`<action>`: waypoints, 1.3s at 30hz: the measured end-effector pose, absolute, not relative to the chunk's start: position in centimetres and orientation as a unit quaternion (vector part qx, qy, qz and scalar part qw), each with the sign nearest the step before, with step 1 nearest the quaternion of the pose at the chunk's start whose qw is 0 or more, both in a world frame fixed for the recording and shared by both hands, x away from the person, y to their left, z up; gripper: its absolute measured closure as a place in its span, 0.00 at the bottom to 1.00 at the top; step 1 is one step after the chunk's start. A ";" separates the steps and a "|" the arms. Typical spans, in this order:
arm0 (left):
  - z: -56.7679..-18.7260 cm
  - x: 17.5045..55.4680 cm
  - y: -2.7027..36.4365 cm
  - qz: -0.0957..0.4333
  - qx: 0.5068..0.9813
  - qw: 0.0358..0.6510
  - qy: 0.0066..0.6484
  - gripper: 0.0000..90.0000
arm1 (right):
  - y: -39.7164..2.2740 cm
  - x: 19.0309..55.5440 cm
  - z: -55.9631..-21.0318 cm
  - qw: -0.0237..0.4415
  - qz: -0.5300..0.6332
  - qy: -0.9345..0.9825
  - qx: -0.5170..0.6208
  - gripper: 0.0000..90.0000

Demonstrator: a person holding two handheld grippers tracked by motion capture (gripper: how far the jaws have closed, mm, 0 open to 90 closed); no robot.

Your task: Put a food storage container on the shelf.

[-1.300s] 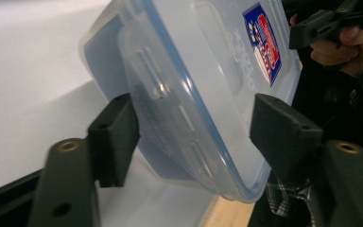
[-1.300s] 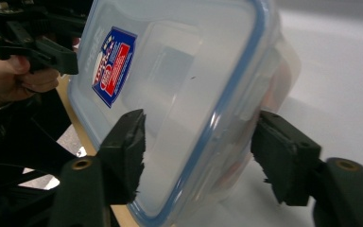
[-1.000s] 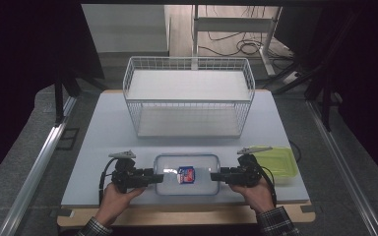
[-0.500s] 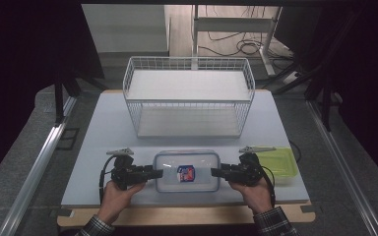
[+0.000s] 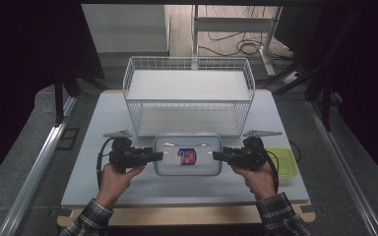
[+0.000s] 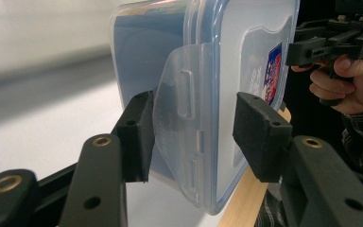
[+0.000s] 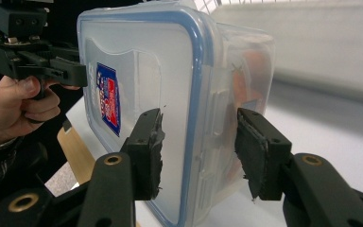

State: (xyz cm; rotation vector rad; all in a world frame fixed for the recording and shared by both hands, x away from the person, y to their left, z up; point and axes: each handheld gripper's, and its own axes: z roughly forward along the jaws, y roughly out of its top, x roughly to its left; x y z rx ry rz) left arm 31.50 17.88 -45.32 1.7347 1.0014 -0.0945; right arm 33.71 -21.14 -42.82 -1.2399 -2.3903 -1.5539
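Note:
A clear plastic container [image 5: 187, 155] with a blue-rimmed lid and a red-and-blue label is held between both grippers, lifted off the white table [image 5: 103, 123] just in front of the wire basket. My left gripper [image 5: 157, 156] is shut on its left end, the pads clamping the lid's latch flap [image 6: 182, 118]. On the opposite end my right gripper [image 5: 217, 156] is shut the same way. In the right gripper view the container [image 7: 137, 61] shows something orange inside, too blurred to name. The jaws in both gripper views straddle the container's edge from lid to base.
A white wire basket [image 5: 187, 93] stands at the table's middle back, directly beyond the container. A pale green tray or lid [image 5: 284, 161] lies by the right hand. The table's wooden front edge [image 5: 177, 216] runs near the person's sleeves.
Both grippers have carried the container up and away from the person, toward the wire basket. It now looks larger and closer to the basket's front.

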 end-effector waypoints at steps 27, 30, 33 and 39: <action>-36.8 35.8 19.1 0.005 0.715 0.572 0.402 0.56 | -20.1 38.2 -34.8 -0.016 -0.538 -0.756 -0.373 0.59; -35.9 36.4 19.1 0.009 0.714 0.575 0.399 0.56 | -20.0 38.8 -33.6 -0.024 -0.540 -0.755 -0.372 0.59; -35.0 36.9 19.2 0.012 0.713 0.577 0.398 0.56 | -19.9 39.4 -32.5 -0.028 -0.542 -0.755 -0.368 0.59; -33.6 38.1 19.5 0.013 0.713 0.578 0.396 0.56 | -19.6 40.5 -31.2 -0.032 -0.544 -0.754 -0.367 0.59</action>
